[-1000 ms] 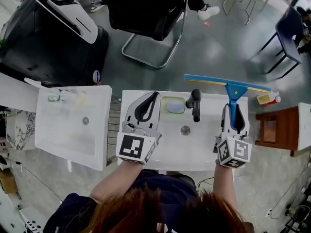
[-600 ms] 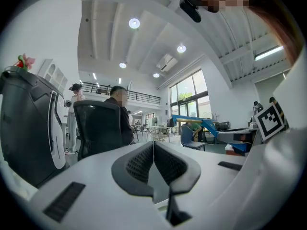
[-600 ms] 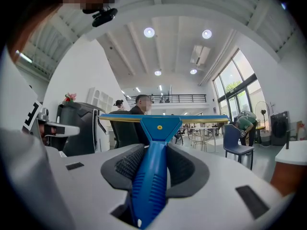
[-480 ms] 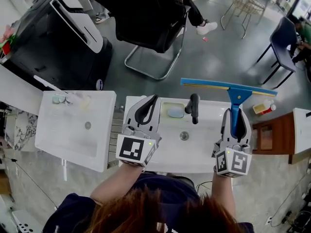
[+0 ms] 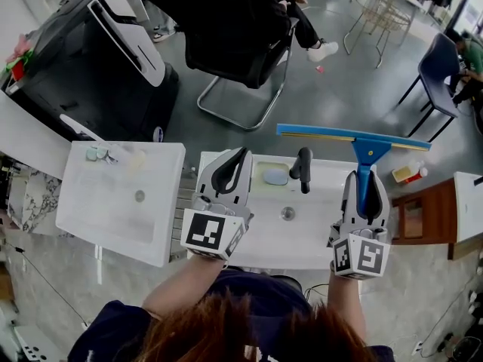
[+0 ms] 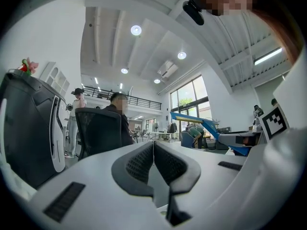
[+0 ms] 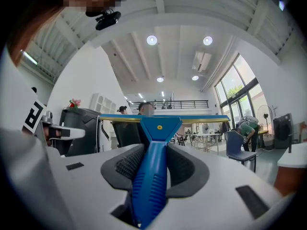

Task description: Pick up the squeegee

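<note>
The blue squeegee (image 5: 364,151) has a long blade with a yellow strip across its top and a ribbed blue handle (image 7: 151,176). My right gripper (image 5: 365,178) is shut on that handle and holds the squeegee level above the white sink (image 5: 317,236), blade pointing away from me. In the left gripper view the squeegee (image 6: 201,122) shows at the right. My left gripper (image 5: 236,157) hovers over the sink's left part with its jaws shut and nothing between them; its pads (image 6: 152,162) meet.
A black tap (image 5: 303,169) and a soap dish (image 5: 275,176) stand at the back of the sink. A second white basin (image 5: 113,210) lies to the left. Beyond are a black office chair (image 5: 219,29), a black appliance (image 5: 83,59) and a brown stool (image 5: 423,210).
Both grippers have risen a little. The squeegee has gone up with the right gripper and its blade now sits farther beyond the sink's back edge.
</note>
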